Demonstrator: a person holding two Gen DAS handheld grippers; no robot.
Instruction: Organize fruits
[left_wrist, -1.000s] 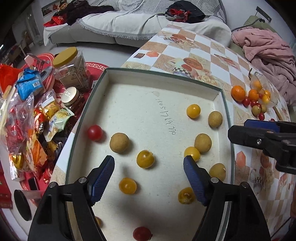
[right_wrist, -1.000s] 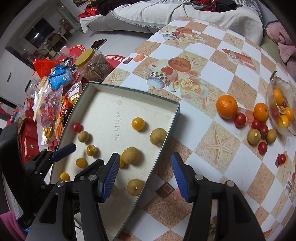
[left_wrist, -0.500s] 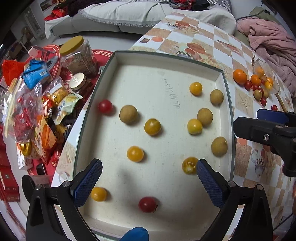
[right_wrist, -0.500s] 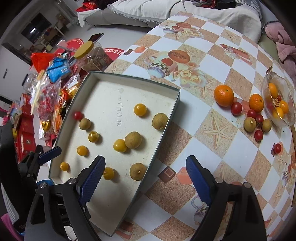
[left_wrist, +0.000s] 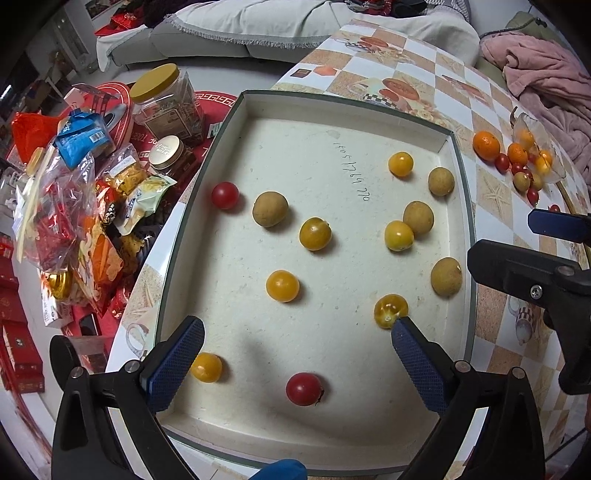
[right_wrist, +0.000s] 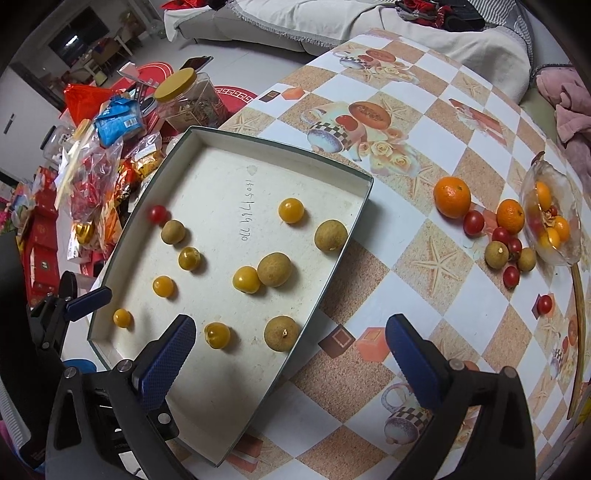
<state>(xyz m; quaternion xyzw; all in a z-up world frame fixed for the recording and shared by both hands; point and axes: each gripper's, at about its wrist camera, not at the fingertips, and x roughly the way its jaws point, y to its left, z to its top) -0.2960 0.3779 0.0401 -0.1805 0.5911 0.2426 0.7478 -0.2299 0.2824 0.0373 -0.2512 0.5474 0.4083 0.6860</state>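
A shallow white tray (left_wrist: 347, 101) (right_wrist: 280, 144) lies on the checked table. In it are several yellow tomatoes (left_wrist: 282, 285), several brown longans (left_wrist: 270, 209) and two red cherry tomatoes (left_wrist: 303, 388), all scattered. My left gripper (left_wrist: 295, 328) hangs open over the tray's near end with nothing in its grip; its right fingertip (left_wrist: 402, 326) is close to a yellow tomato (left_wrist: 390, 310). My right gripper (right_wrist: 291, 325) straddles the tray's right rim; its jaws are opening and hold nothing. Two oranges (right_wrist: 452, 196), loose cherry tomatoes (right_wrist: 473, 222) and longans (right_wrist: 496, 254) lie beside a glass bowl (right_wrist: 532, 177).
Left of the table, a heap of snack bags (left_wrist: 70, 206) and yellow-lidded jars (left_wrist: 168, 103) sits lower down. A pink blanket (left_wrist: 543, 77) lies at the far right and a sofa (left_wrist: 258, 29) stands behind. A wooden stick (right_wrist: 578, 332) lies along the table's right edge.
Both grippers' jaws have spread much wider. Both views now show more of the tray's near end, where a red and a yellow tomato have come into the left wrist view.
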